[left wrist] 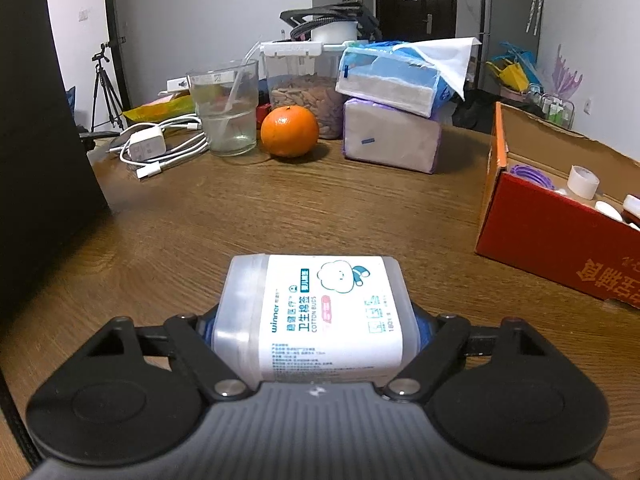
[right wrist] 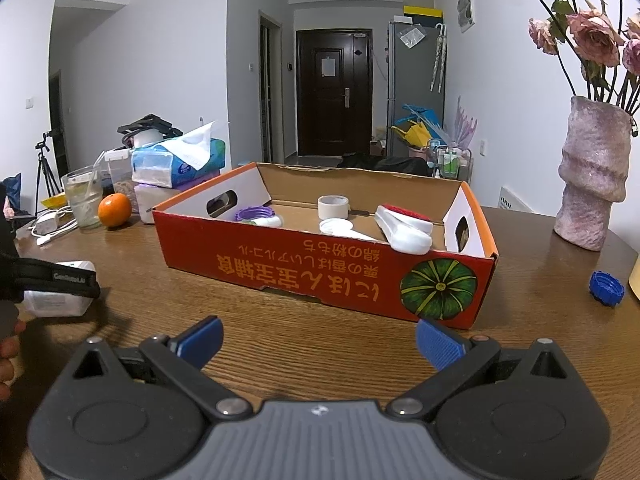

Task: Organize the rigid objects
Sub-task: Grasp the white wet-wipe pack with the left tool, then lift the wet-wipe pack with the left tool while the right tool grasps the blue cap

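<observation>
The cotton bud tub (left wrist: 316,316), clamped in the left gripper (left wrist: 316,328), should be lowered level into the box (left wrist: 560,236); right gripper (right wrist: 320,340) spread, empty

Both grippers are showing ribbed grey bodies flanked by black round housings, with black linkage arms pinned by silver screws; the right gripper (right wrist: 319,343) is wearing ridged blue pads (right wrist: 440,346), the left gripper (left wrist: 316,326) is showing slivers of blue, and bare fingertips (right wrist: 7,354) are peeking in
</observation>
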The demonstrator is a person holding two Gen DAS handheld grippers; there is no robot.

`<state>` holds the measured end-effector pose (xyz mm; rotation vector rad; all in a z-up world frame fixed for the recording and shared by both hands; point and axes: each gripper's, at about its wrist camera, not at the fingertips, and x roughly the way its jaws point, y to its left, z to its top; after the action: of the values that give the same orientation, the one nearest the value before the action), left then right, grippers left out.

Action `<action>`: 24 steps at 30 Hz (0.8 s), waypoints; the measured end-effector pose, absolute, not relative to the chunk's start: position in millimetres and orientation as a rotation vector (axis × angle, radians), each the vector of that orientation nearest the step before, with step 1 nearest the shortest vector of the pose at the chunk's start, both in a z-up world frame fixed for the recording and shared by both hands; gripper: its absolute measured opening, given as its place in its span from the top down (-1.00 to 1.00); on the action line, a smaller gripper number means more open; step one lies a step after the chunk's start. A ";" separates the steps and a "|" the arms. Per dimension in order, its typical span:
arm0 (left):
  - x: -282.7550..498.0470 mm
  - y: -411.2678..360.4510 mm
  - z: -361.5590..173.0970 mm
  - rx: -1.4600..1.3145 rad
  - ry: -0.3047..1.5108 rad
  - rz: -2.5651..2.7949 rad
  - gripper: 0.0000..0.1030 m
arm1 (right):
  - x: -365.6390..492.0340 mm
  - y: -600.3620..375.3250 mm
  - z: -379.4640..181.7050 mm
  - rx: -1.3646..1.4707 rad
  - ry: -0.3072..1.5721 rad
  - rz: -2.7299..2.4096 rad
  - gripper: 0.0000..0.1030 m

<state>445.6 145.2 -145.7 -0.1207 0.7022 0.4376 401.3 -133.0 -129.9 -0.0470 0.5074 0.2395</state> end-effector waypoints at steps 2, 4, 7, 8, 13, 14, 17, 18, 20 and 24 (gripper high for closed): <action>442.3 142.4 -142.4 -0.114 0.687 0.435 -0.62 | 401.8 -133.0 -130.0 -0.045 0.508 0.239 -1.00; 439.5 139.5 -138.6 -0.114 0.672 0.428 -0.62 | 401.7 -133.5 -129.7 -0.043 0.508 0.239 -1.00; 435.0 133.0 -133.2 -0.118 0.653 0.408 -0.62 | 401.7 -134.2 -128.6 -0.039 0.505 0.238 -1.00; 433.1 129.1 -131.4 -0.115 0.645 0.399 -0.62 | 401.5 -134.7 -127.9 -0.037 0.504 0.238 -1.00; 424.9 110.2 -122.1 -0.106 0.609 0.361 -0.62 | 399.7 -138.7 -124.5 -0.023 0.490 0.234 -1.00; 423.0 106.8 -120.6 -0.105 0.602 0.354 -0.62 | 399.2 -139.8 -123.5 -0.020 0.486 0.232 -1.00; 417.2 96.3 -115.8 -0.097 0.580 0.334 -0.62 | 398.0 -143.9 -120.6 -0.011 0.477 0.222 -1.00; 415.5 92.4 -114.4 -0.093 0.574 0.326 -0.62 | 397.9 -145.6 -119.6 -0.007 0.475 0.218 -1.00; 413.0 85.9 -113.1 -0.090 0.566 0.313 -0.62 | 397.4 -149.6 -117.9 -0.002 0.470 0.206 -1.00; 410.4 74.0 -112.0 -0.083 0.562 0.288 -0.62 | 397.3 -160.7 -115.8 0.010 0.464 0.173 -1.00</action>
<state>410.4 74.0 -112.0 -0.0827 0.5623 0.2881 397.3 -160.7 -115.8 0.0097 0.4638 0.1731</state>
